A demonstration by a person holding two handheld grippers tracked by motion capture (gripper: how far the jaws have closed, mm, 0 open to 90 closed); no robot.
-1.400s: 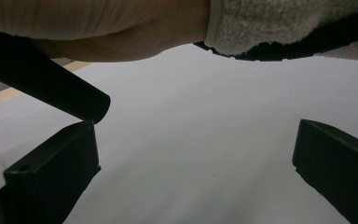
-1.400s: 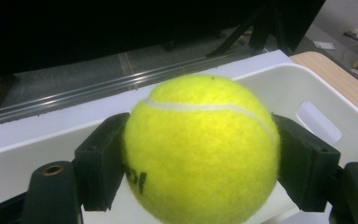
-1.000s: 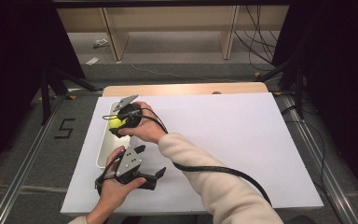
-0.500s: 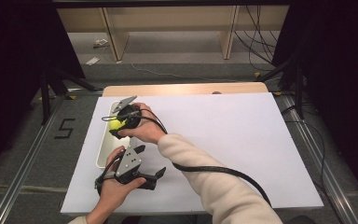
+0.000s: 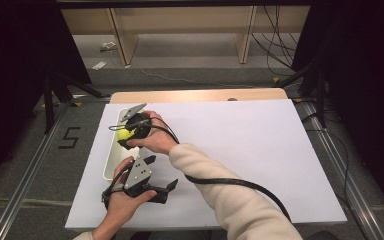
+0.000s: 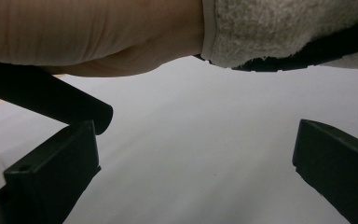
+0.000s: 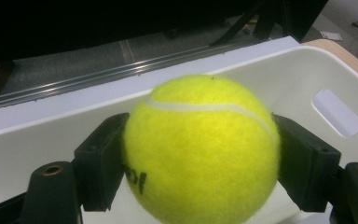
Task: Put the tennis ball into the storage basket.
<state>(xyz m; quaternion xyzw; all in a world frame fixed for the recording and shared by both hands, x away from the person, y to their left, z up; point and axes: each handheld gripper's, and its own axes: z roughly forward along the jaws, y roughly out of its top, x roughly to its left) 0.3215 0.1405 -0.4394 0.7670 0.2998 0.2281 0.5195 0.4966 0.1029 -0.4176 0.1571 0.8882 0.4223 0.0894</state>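
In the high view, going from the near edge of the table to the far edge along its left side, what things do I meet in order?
Left hand-held gripper with open jaws → right hand-held gripper holding the tennis ball above the white bin → bare wooden strip of the table.

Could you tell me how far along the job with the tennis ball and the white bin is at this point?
Done: the right claw has the tennis ball clamped between its jaws. In hand: it holds the ball over the white bin at the table's left edge, with the bin's wall and handle slot right behind it. Left: opening the jaws so the ball drops in. The left claw rests open on the white table, holding nothing.
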